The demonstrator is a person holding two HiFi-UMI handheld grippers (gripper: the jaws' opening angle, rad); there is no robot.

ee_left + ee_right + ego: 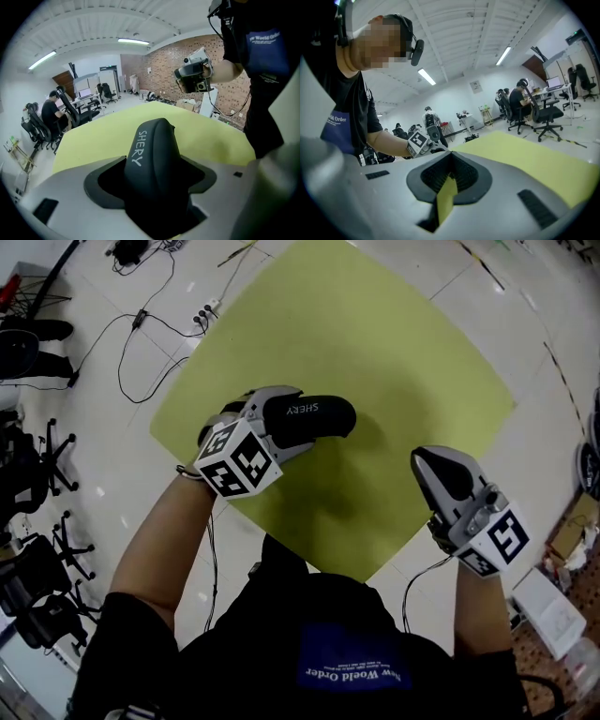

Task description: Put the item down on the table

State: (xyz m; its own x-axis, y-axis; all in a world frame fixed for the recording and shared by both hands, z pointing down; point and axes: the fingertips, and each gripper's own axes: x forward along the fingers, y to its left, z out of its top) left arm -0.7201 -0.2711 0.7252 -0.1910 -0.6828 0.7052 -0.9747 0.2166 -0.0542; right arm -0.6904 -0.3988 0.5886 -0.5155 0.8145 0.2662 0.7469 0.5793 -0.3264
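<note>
The black case [323,416] is clamped in the jaws of the left gripper [279,427], over the yellow worktop [394,343]. It is best lowered level until it rests flat, and only then released. The right gripper [442,476], jaws together and empty, hangs well apart.

1. The item [323,416] sits between the jaws of the left gripper [298,418], over the left part of the table [394,343].
2. The right gripper [439,470] is well apart to its right, over the table's near edge.
3. Cables [139,315] lie on the floor left of the table.
4. Chairs [33,465] stand farther left.
</note>
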